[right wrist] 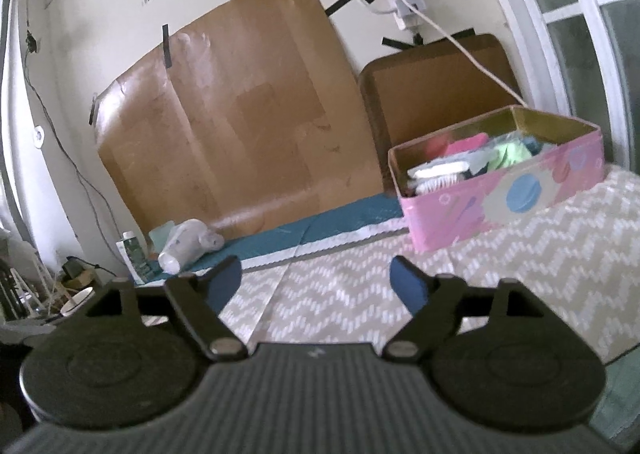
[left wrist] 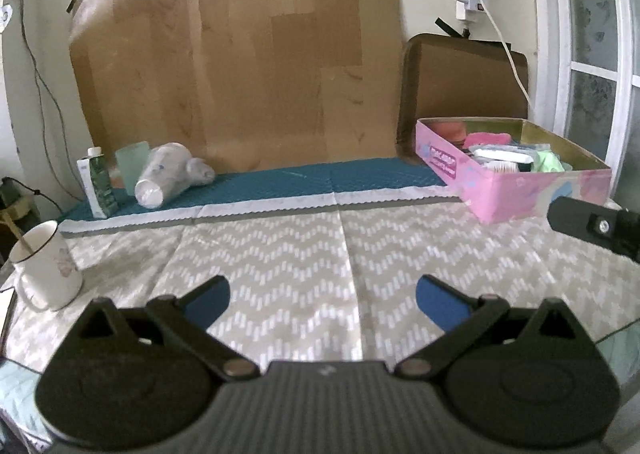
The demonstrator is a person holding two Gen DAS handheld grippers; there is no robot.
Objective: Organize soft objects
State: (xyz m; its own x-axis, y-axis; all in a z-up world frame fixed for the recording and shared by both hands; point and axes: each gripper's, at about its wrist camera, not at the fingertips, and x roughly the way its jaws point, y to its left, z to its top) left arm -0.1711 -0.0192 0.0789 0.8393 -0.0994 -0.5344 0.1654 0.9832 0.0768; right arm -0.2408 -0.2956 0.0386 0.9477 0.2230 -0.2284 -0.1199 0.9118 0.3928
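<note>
Pink, the box (left wrist: 520, 193) of soft objects (left wrist: 516, 155) sits far right on our chevron cloth (left wrist: 280, 254), its long axis running away toward the wall. Our left gripper (left wrist: 323, 300) and right gripper (right wrist: 316, 280) hover spread, holding nothing.

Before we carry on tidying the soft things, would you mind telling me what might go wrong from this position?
1. The pink box is already heaped with cloths and a brush; pushing more in may spill something over its rim.
2. The mug with a stick in it stands at the table's left edge, near the open left gripper; a sideways sweep could knock it off.
3. The wrapped cup lies on its side beside the carton; grabbing it could topple the carton.
</note>
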